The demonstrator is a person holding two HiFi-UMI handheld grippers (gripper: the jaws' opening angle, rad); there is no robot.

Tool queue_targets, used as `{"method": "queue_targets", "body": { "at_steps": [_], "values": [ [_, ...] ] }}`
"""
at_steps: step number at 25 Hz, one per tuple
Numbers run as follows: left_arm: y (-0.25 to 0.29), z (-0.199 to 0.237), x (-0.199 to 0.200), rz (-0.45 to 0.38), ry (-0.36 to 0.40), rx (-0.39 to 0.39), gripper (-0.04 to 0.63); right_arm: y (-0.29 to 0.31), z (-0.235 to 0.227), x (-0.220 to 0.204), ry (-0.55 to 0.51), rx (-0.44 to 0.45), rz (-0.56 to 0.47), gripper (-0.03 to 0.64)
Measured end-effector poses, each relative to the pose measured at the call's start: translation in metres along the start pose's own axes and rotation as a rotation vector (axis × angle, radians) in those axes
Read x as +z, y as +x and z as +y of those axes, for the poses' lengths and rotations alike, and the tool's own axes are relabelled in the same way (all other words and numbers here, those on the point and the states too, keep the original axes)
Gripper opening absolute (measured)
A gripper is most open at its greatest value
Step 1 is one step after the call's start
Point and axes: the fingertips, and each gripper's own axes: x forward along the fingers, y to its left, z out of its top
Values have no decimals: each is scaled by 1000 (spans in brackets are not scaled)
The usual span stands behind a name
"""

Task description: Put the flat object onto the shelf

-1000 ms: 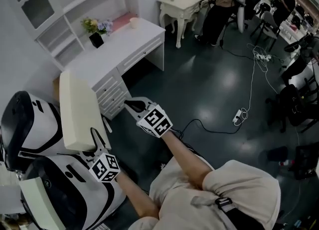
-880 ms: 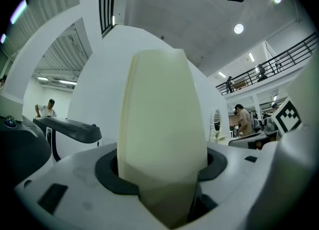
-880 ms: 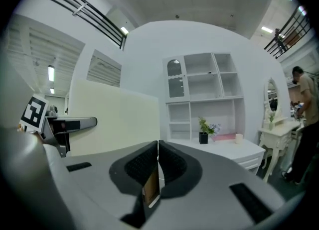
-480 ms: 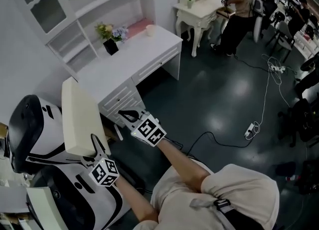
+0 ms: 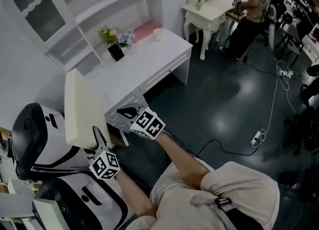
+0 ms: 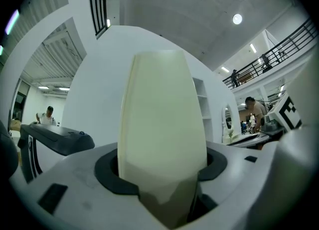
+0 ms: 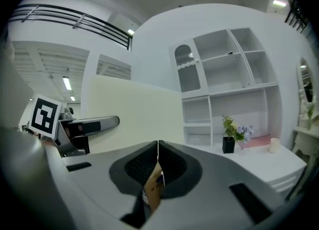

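Left gripper [image 5: 99, 135] grips the cream board [image 5: 81, 105], upright above its wide-spread jaws. Right gripper [image 5: 126, 111], beside it, is closed, perhaps on 1 tag [image 7: 154, 188].

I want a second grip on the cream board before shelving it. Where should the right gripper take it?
A long side edge about halfway up, probably, coming edge-on so the jaws straddle its thickness. The cream board stands on end, held only at its lower end by the left gripper; its broad face is turned to the right gripper, whose shut jaws must open first.
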Motion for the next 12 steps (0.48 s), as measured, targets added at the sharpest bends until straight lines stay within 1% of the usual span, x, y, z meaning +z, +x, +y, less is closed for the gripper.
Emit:
{"method": "queue_targets", "body": {
  "at_steps": [4, 8, 12],
  "values": [
    [25, -5, -2, -3, 12, 20, 275, 8, -24, 4, 48, 28, -27, 69],
    [44, -5, -3, 1, 12, 45, 275, 16, -47, 9, -2, 38, -38, 69],
    [49, -11, -9, 2, 16, 65, 275, 19, -67, 6, -13, 46, -44, 69]
  ]
}}
